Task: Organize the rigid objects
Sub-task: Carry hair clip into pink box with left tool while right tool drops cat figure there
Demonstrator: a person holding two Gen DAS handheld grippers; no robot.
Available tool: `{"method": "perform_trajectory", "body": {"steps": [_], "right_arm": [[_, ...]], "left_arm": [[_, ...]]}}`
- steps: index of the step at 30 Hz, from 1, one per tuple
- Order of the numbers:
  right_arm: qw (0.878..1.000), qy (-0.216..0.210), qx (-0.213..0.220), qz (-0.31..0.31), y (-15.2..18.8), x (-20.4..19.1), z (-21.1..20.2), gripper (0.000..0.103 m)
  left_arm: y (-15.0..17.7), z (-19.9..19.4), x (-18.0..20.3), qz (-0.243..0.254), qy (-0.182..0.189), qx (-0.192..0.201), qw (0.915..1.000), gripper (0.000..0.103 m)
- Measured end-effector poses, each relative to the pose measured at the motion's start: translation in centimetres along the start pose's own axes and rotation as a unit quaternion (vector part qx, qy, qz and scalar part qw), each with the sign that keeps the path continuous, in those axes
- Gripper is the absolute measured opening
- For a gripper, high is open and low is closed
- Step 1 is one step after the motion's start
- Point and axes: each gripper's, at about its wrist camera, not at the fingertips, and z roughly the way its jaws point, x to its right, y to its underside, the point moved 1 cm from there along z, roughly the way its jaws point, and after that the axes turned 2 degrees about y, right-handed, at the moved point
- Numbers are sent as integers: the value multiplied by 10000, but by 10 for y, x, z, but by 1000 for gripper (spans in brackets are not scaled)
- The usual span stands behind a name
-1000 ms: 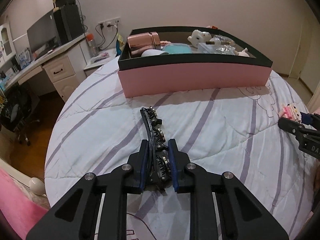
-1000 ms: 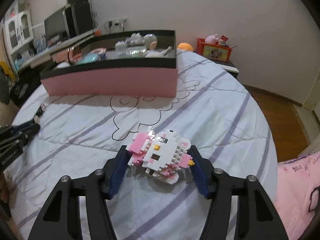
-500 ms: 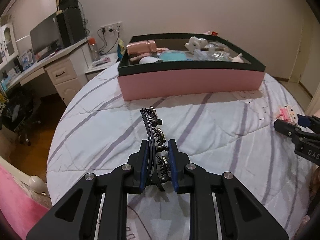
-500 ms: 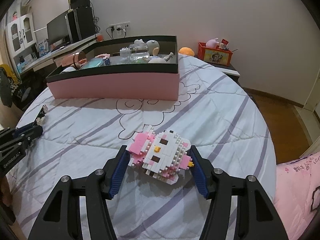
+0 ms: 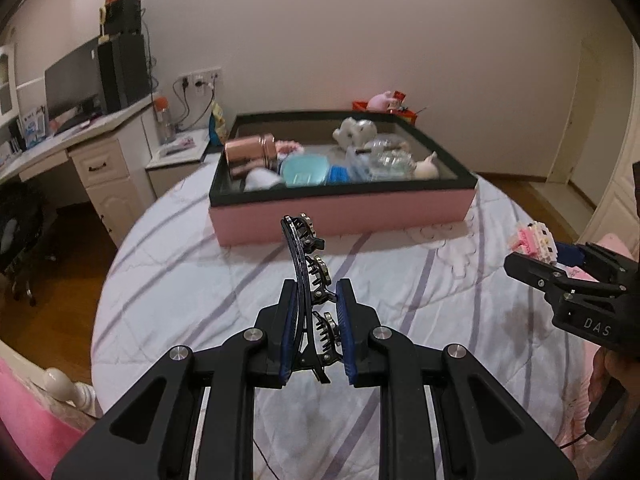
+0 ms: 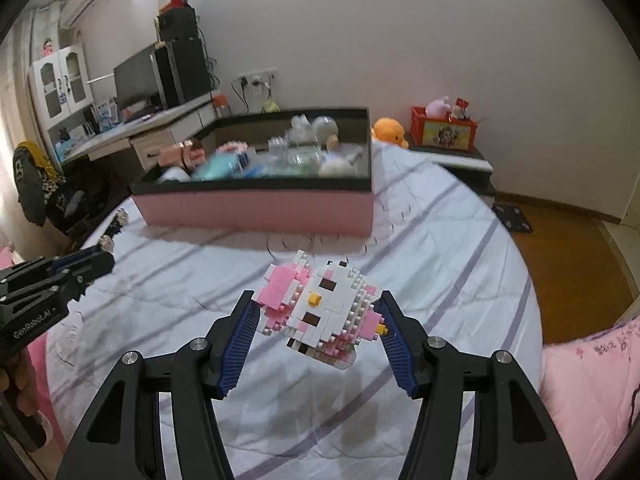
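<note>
My left gripper [image 5: 316, 320] is shut on a black hair clip [image 5: 306, 264] with jewelled studs and holds it above the bed. My right gripper [image 6: 316, 328] is shut on a pink and white brick cat figure [image 6: 320, 312] and holds it above the bed; it also shows at the right of the left wrist view [image 5: 532, 240]. The pink box with a black rim [image 5: 340, 212] lies ahead on the bed, holding a copper tin [image 5: 250, 152], a teal case [image 5: 306, 168], a white figurine [image 5: 354, 132] and clear items. The left gripper also shows in the right wrist view [image 6: 96, 260].
The round bed has a white quilt with purple stripes [image 5: 200, 280]. A white desk with a monitor [image 5: 72, 80] stands at the left. A red crate with toys [image 6: 444, 128] and an orange plush [image 6: 388, 132] sit behind the box. Wooden floor [image 6: 568, 248] lies right.
Both grippers have risen with their objects, so the box contents show from higher up. The cat figure has lifted off the quilt.
</note>
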Motion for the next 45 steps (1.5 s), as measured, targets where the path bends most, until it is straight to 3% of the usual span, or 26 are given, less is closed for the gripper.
{"method": "perform_trajectory", "body": {"steps": [6, 9, 12, 16, 22, 28, 31, 33, 36, 40, 42, 44, 45], "right_arm": [[9990, -255, 252, -265, -30, -12, -5, 61], [9978, -393, 354, -390, -47, -15, -4, 61], [9962, -511, 429, -555, -73, -18, 3, 61], [9949, -509, 480, -732, -104, -20, 19, 61], [9953, -290, 298, -870, -155, -17, 67, 61], [9962, -120, -128, -850, -186, -6, 126, 61], [9952, 147, -375, -892, -191, 1, 153, 61], [9935, 350, -517, -950, -191, 6, 170, 61], [9876, 711, -727, -1194, -187, 7, 189, 61], [9809, 880, -892, -1489, -183, 4, 199, 61], [9788, 932, -914, -1581, -186, 1, 201, 61], [9773, 926, -947, -1653, -187, -2, 202, 61], [9750, 960, -967, -1754, -186, -7, 202, 61]], "left_arm": [[-27, -6, 3, 156, 133, 174, 9996, 19], [-47, -6, 2, 201, 376, 267, 9987, 19], [-68, 1, 2, 436, 147, 362, 9983, 19], [-101, 25, -7, 475, 142, 269, 9984, 19], [-155, 87, -18, 640, 188, -149, 9977, 19], [-187, 165, -31, 586, 310, -876, 9939, 19], [-195, 198, -30, 694, 142, -1168, 9906, 19], [-198, 219, -29, 700, 216, -1406, 9873, 19], [-197, 241, -22, 863, 11, -1570, 9838, 19], [-197, 260, -22, 817, -66, -1682, 9823, 21], [-195, 265, -25, 743, -125, -1814, 9805, 27], [-197, 261, -27, 699, -131, -1719, 9825, 44], [-198, 257, -28, 663, -143, -1624, 9844, 62]]}}
